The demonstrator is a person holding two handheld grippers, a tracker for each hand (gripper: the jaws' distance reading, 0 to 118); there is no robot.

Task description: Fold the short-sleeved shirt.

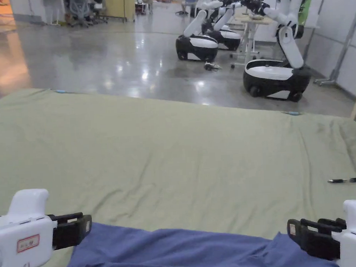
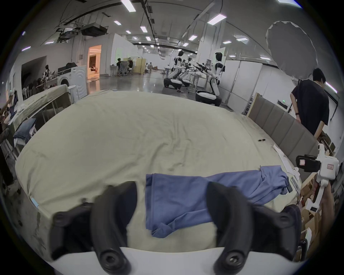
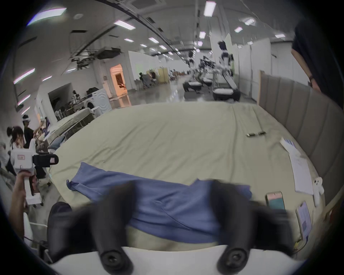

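Observation:
A blue short-sleeved shirt (image 1: 187, 251) lies bunched in a long strip along the near edge of the olive-green sheet (image 1: 175, 158). My left gripper (image 1: 88, 224) hovers at the shirt's left end, jaws wide apart and holding nothing. In the left gripper view the shirt (image 2: 186, 204) lies below and between the jaws of the left gripper (image 2: 171, 188). My right gripper (image 1: 291, 230) is at the shirt's right end, open as well. In the right gripper view the shirt (image 3: 167, 210) spreads under the right gripper (image 3: 173, 186).
A pen (image 1: 346, 180) lies at the sheet's right side. Papers (image 3: 301, 171) and two phones (image 3: 275, 200) sit near a padded headboard (image 3: 307, 121), with a person in black (image 2: 312, 108) behind it. White wheeled robots (image 1: 275, 74) stand on the floor beyond.

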